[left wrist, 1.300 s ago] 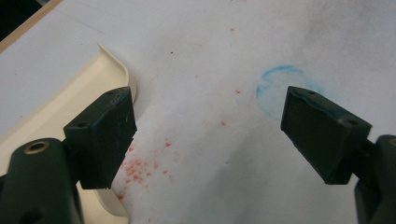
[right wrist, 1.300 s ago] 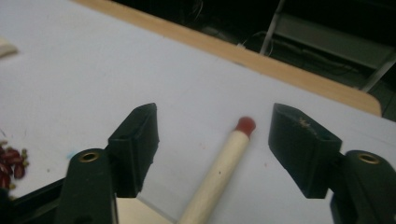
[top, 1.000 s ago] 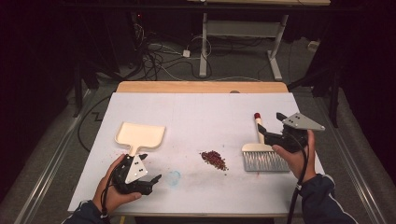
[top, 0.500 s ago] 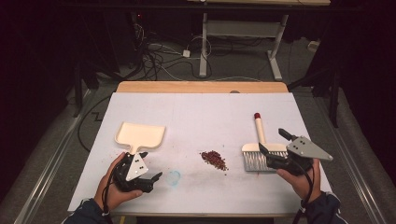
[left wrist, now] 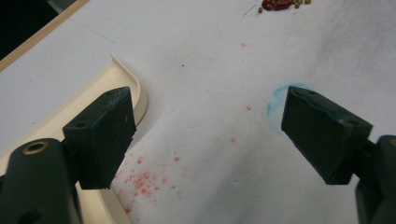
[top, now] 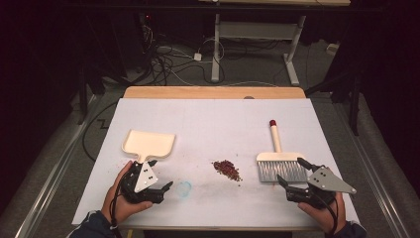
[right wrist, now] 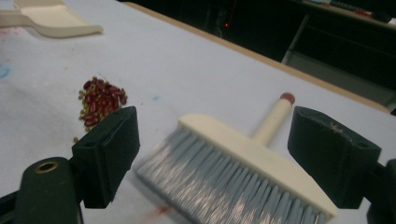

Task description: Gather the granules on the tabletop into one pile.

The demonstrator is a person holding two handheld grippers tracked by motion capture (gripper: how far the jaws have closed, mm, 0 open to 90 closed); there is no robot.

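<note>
Beans (top: 227, 169) are lying in a small dark red pile near the middle of the white table cover (top: 218, 119), between your two hands. Your right gripper (top: 293, 174) is sitting at the near right of the table, just beside the bristle end of the brush (top: 280, 164); its jaws have just been opening and are now standing wide apart with nothing pressed between them. In the right gripper view, the brush (right wrist: 243, 163) is lying flat beyond the jaws, grey bristles toward you, its cream handle with the red tip pointing away, and the beans (right wrist: 100, 102) are showing to the left of it.

Your left gripper (top: 163, 188) is resting at the near left, jaws also standing wide and holding nothing. The cream dustpan (top: 148, 144) is lying just beyond it, handle pointing toward your left hand (top: 121, 196). In the left gripper view, the dustpan's rim (left wrist: 128, 84) is lying beside one jaw, with red specks scattered on the cover and a faint blue ring (left wrist: 280, 100) near the other.
</note>
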